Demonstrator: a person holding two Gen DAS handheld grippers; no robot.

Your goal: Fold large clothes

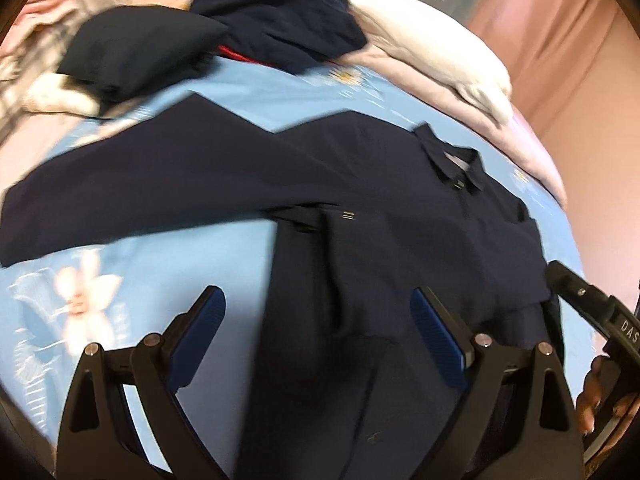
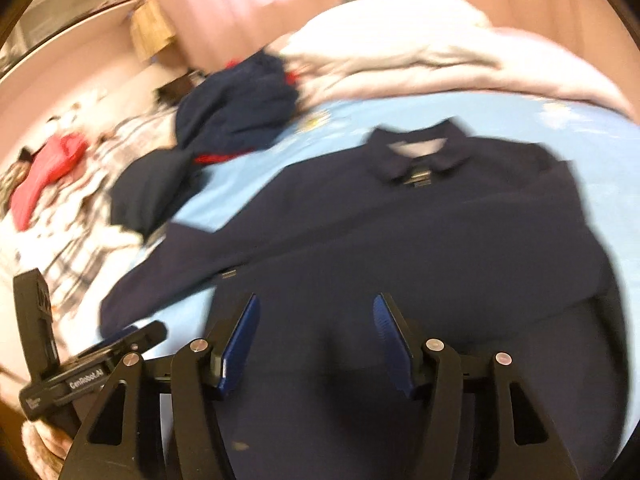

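A large navy long-sleeved shirt (image 1: pixel 360 208) lies flat on the light blue bedsheet (image 1: pixel 132 264), collar (image 1: pixel 452 160) at the far right, one sleeve stretched out to the left. It also shows in the right wrist view (image 2: pixel 420 240), collar (image 2: pixel 416 156) at the far side. My left gripper (image 1: pixel 318 300) is open and empty, held above the shirt's lower body. My right gripper (image 2: pixel 316 308) is open and empty over the shirt's lower half. The right gripper also shows at the right edge of the left wrist view (image 1: pixel 592 300), and the left gripper at the lower left of the right wrist view (image 2: pixel 80 364).
A heap of dark navy clothes (image 1: pixel 276 20) with red trim and a folded navy piece (image 1: pixel 136 48) lie at the far side. A white and pink duvet (image 1: pixel 432 52) is bunched at the bed's far right. Plaid cloth (image 2: pixel 80 216) and a red garment (image 2: pixel 44 176) lie at the left.
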